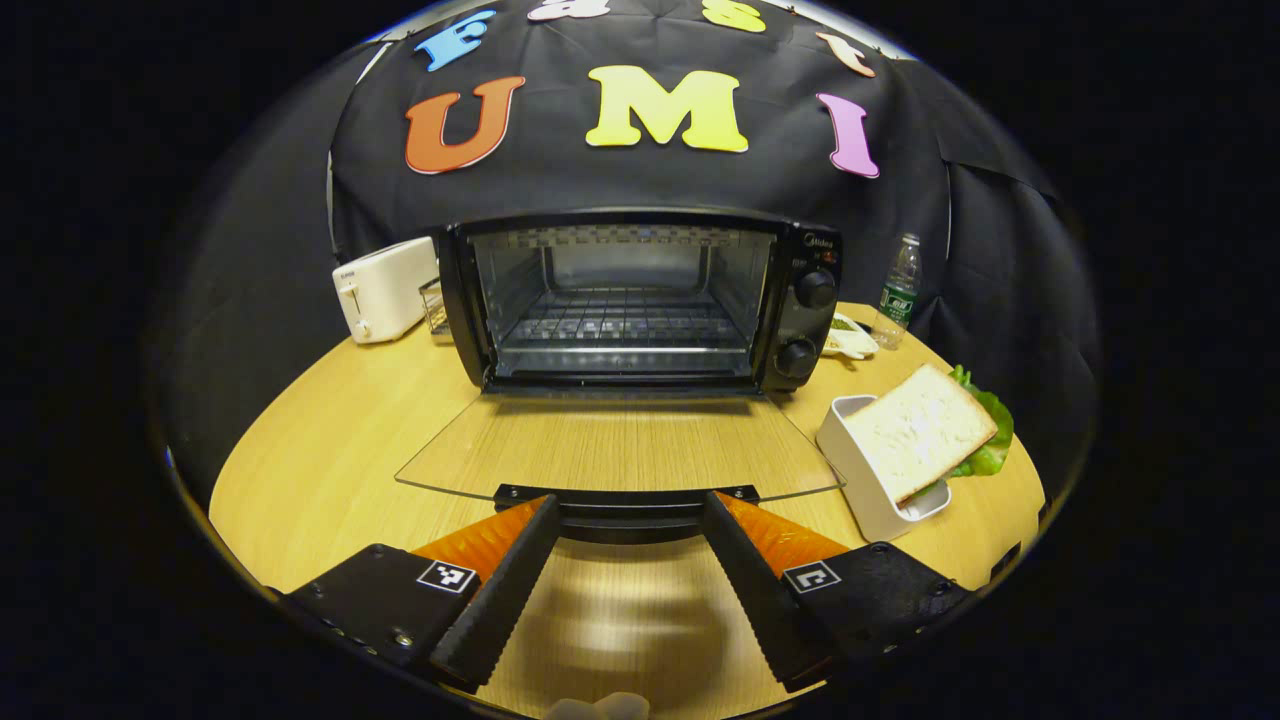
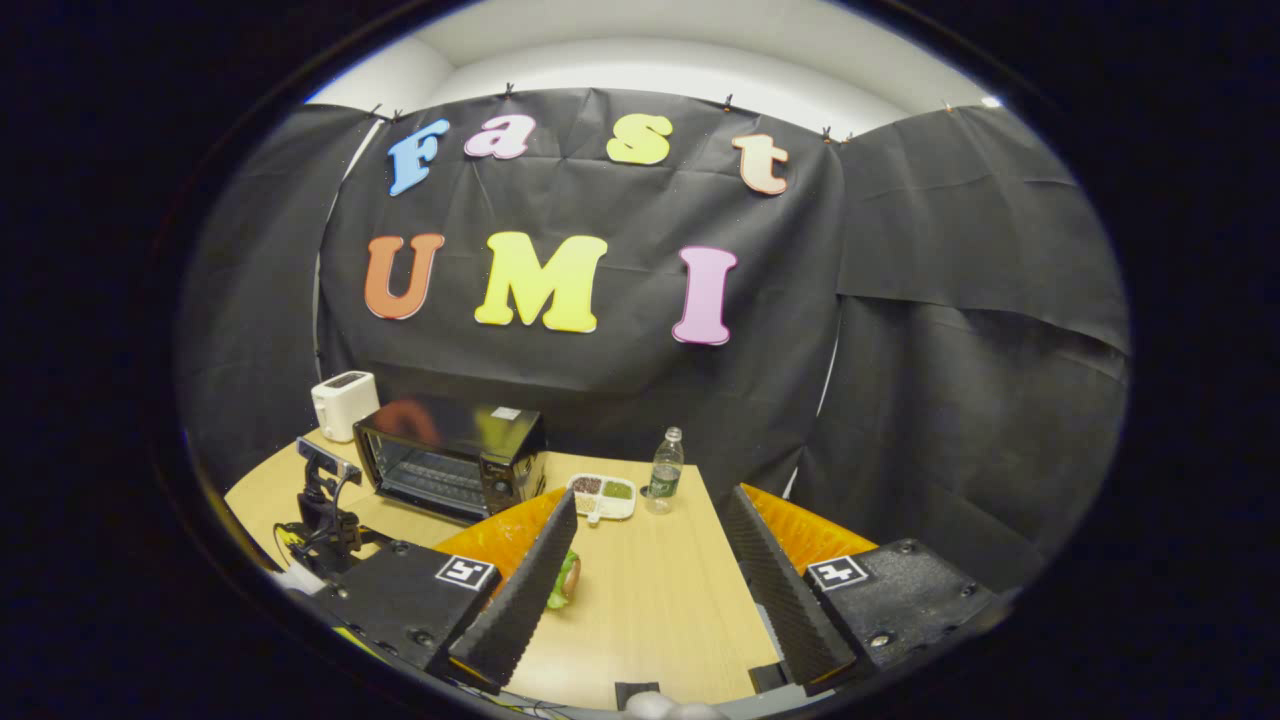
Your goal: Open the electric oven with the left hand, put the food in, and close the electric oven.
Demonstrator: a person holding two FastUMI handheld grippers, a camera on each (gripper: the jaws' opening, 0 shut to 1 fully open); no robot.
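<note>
Left gripper (image 1: 628, 510) and right gripper (image 2: 650, 505) both spread wide, empty.

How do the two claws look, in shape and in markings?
The left claw and the right claw look alike: two long flat fingers with finely ribbed inner faces, splayed in a V, each on a black bolted block bearing a small square black-and-white marker.

A staged recording booth: black cloth wall (image 2: 900, 330) clipped up behind a wooden desk (image 1: 330, 450) carrying an electric oven (image 1: 640, 300) and toaster (image 1: 385, 288).
</note>
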